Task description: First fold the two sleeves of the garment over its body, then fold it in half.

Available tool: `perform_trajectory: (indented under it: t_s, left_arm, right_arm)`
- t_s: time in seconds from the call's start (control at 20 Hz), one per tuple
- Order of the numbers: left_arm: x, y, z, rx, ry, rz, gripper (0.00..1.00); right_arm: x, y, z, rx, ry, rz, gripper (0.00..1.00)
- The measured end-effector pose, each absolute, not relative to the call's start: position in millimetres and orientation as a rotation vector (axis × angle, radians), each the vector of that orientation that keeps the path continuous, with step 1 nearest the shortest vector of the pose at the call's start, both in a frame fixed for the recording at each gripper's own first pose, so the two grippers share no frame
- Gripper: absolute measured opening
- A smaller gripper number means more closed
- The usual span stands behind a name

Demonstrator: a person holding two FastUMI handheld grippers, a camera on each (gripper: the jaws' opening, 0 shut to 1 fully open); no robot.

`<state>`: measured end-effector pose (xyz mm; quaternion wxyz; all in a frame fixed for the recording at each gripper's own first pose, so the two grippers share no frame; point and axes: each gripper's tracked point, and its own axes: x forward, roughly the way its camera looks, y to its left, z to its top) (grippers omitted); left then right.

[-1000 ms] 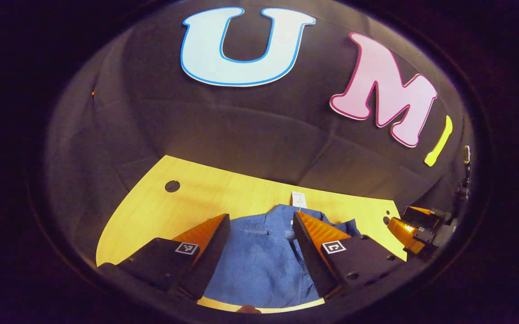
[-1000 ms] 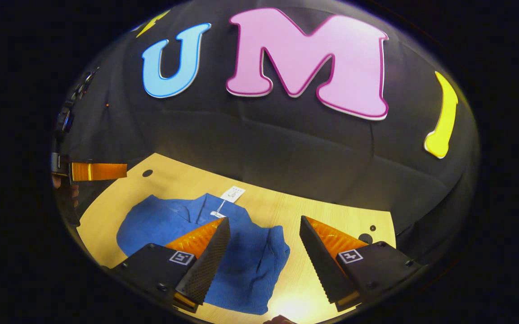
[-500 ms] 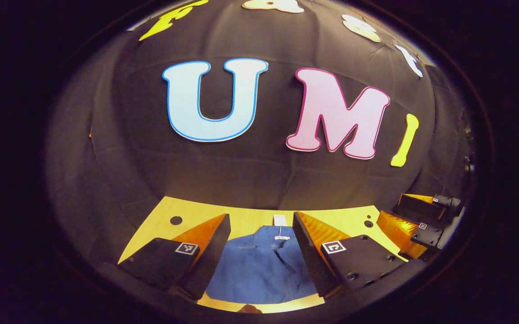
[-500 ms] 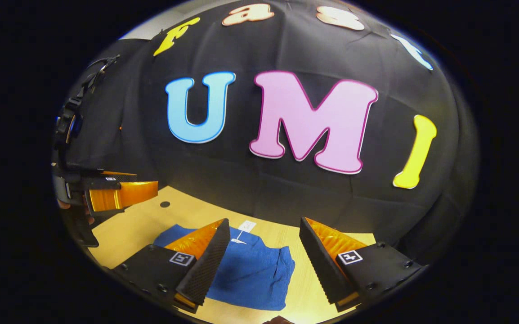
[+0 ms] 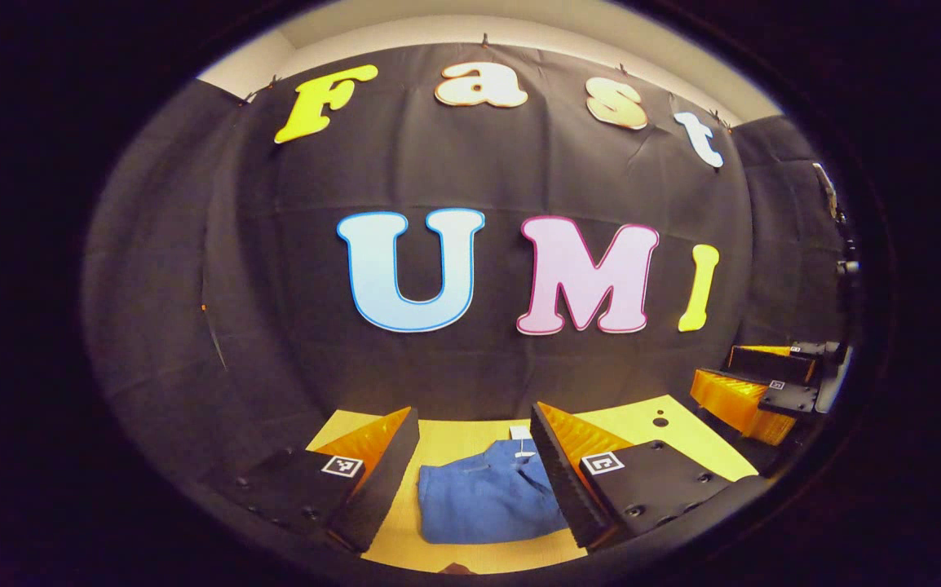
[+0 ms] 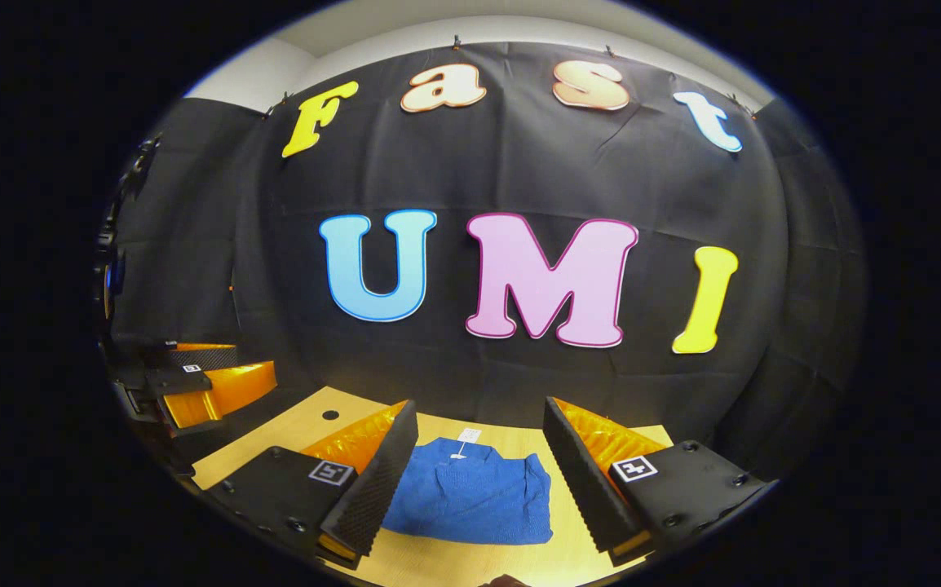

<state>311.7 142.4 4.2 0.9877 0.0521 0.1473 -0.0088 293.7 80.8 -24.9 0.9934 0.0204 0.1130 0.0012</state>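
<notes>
A blue garment lies folded into a compact rectangle on the yellow wooden table, a white tag at its far edge. In the left gripper view my left gripper hangs open above and well back from it, nothing between its fingers. The right gripper view shows the same garment and its tag between the open fingers of my right gripper, which also holds nothing. The right gripper appears at the right edge of the left gripper view, the left gripper at the left edge of the right gripper view.
The table has small round holes near its back corners. Black cloth wall stands right behind the table's far edge. Bare wood surrounds the garment on all sides.
Both grippers have lifted and pulled back from the garment, their views tilting up toward the wall. The garment now looks smaller and farther away. It lies still.
</notes>
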Motion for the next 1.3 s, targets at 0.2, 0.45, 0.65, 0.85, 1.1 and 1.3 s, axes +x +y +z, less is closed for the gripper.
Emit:
perform_trajectory:
  t_s: [0.2, 0.45, 0.65, 0.85, 1.1, 1.3]
  left_arm:
    - [281, 159, 5, 0.067, 0.272, 0.006, 0.80]
    - [249, 160, 16, 0.099, 0.233, -0.013, 0.80]
    - [217, 141, 28, 0.131, 0.187, -0.037, 0.81]
    - [190, 115, 35, 0.169, 0.175, -0.029, 0.79]
    - [168, 78, 43, 0.149, 0.161, -0.001, 0.80]
    - [161, 73, 38, 0.118, 0.177, 0.036, 0.80]
  right_arm:
    - [259, 83, -1, 0.017, 0.178, -0.034, 0.99]
    - [228, 88, 28, 0.029, 0.117, -0.061, 0.98]
    - [210, 103, 45, 0.045, 0.077, -0.037, 0.98]
    - [196, 108, 59, 0.085, 0.036, 0.020, 0.98]
    - [186, 96, 62, 0.082, 0.043, 0.071, 0.98]
    - [178, 84, 65, 0.064, 0.011, 0.086, 0.98]
